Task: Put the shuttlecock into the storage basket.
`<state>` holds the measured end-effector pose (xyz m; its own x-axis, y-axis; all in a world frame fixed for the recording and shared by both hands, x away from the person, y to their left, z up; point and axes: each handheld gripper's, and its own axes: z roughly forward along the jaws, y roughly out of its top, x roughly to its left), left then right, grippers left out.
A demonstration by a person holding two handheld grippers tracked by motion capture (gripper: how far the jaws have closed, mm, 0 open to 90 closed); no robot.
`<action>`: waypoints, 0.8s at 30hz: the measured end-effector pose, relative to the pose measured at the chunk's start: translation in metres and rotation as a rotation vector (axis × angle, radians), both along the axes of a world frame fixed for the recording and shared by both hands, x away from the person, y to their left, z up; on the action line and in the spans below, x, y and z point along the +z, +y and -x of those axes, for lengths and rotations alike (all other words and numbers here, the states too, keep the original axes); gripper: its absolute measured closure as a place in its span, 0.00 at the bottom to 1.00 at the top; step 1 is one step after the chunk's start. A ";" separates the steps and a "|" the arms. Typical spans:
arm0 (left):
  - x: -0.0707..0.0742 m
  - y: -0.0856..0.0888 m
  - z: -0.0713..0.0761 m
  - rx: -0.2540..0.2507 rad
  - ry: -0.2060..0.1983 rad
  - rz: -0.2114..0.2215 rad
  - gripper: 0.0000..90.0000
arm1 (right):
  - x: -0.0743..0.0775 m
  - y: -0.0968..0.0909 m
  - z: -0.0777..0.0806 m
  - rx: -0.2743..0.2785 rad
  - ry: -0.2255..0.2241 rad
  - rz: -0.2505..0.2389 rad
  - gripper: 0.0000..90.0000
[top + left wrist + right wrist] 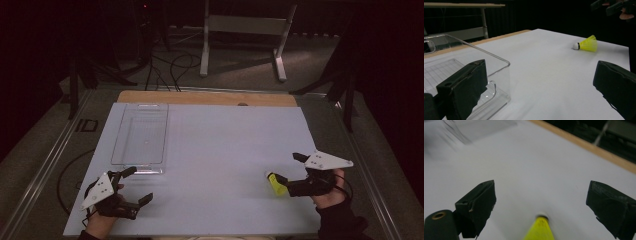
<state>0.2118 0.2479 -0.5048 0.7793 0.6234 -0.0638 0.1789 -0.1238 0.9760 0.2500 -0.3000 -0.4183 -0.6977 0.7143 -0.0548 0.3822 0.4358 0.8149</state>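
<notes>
A yellow shuttlecock (275, 183) with a white cork tip lies on its side on the white table, front right. In the left gripper view the shuttlecock (586, 45) rests far across the board. My right gripper (291, 168) stands open just right of and above it, jaws wide apart; in the right gripper view the shuttlecock (539, 228) lies low between the jaws, cork pointing away, untouched. My left gripper (140, 185) is open at the front left, nothing between its jaws, just in front of a clear plastic tray (126, 161).
The clear tray (499, 60) sits empty at the table's left side. A wooden strip (207, 98) runs along the far table edge. Beyond it stand a white frame (244, 25) and floor cables (175, 65). The white board (220, 145) spans between the grippers.
</notes>
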 end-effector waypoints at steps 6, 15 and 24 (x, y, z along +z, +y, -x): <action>0.000 0.000 0.000 -0.003 0.001 -0.001 0.00 | 0.007 -0.013 -0.007 0.010 0.064 0.009 0.10; 0.000 -0.001 0.000 -0.005 0.001 -0.002 0.00 | -0.005 -0.025 -0.013 0.061 0.199 0.095 0.10; 0.000 -0.001 0.000 -0.008 0.005 -0.001 0.00 | -0.021 -0.029 -0.016 0.072 0.274 0.124 0.10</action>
